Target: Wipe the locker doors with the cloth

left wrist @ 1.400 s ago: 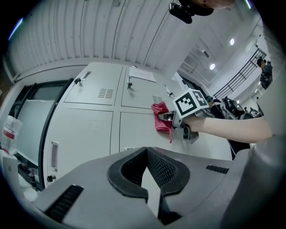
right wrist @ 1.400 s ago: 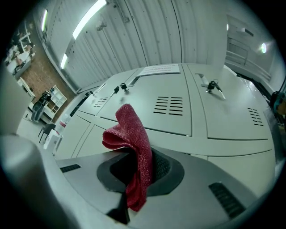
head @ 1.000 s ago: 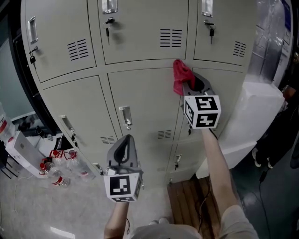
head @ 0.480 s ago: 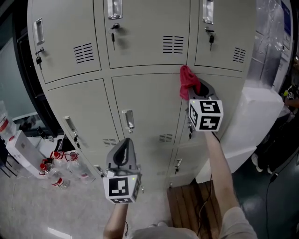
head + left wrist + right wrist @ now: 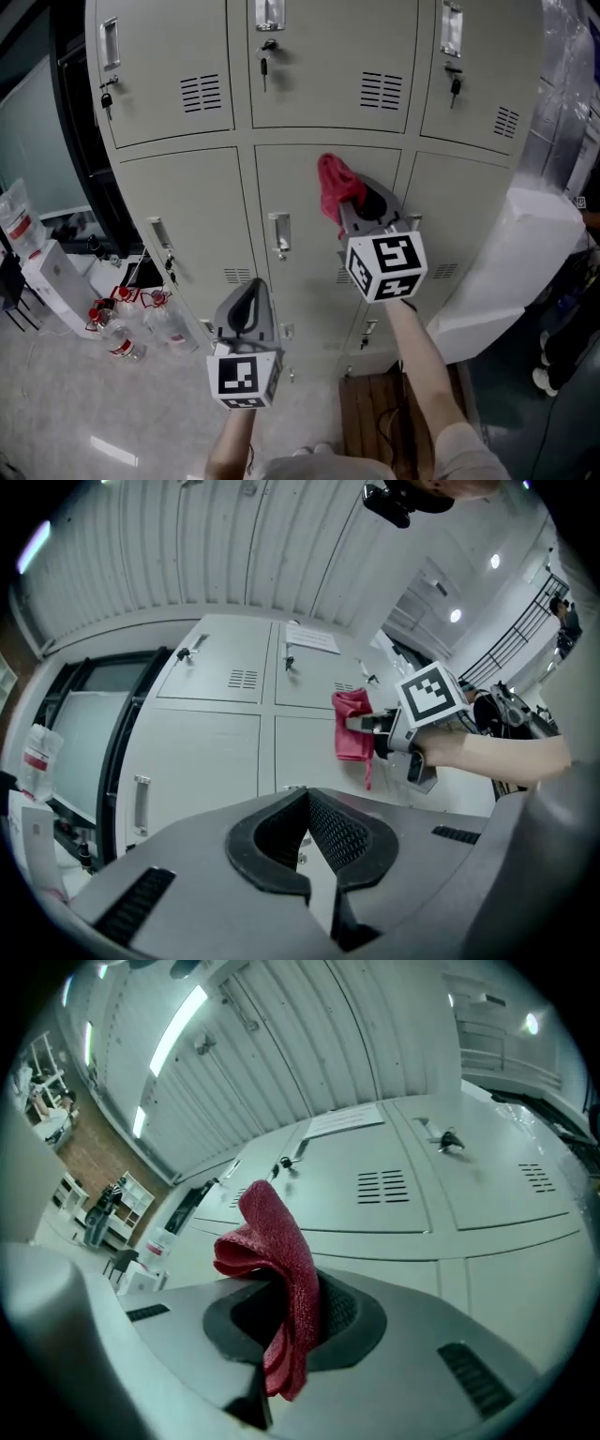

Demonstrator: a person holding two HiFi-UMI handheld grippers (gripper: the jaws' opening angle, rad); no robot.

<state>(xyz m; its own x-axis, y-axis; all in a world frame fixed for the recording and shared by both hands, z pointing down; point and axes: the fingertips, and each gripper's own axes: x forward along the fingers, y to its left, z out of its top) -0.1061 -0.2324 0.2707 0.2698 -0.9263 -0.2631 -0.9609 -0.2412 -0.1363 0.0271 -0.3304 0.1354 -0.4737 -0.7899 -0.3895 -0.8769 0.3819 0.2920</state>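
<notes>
- Red cloth sits pinched in the right gripper, whose jaws are closed on a fold of it. A bunched loop stands above the jaws and a loose tail hangs below.
- In the head view the cloth lies against the upper right part of the middle door in the lower row of locker doors. Whether it actually presses on the metal cannot be told.
- The left gripper is held low and well apart from the cloth. Its jaws are closed together with nothing between them.
- Risk: only a narrow fold is gripped, so a hard drag across the panel could pull the cloth out of the jaws.
- Risk: the handle stands proud just left of the cloth. A sideways stroke could snag the hanging tail on it, or on a key in the row above.
- Risk: the wad is off to one side of the jaws, so a poor angle could rub hard plastic on the paint instead of fabric.
- The cloth looks like a soft, nubbly weave, limp and easily crumpled.
- The doors are flat painted sheet metal, pale grey-beige and smooth, broken by slotted vents and narrow seams.
- The jaw pads are dark, ribbed and curved into a teardrop opening.
</notes>
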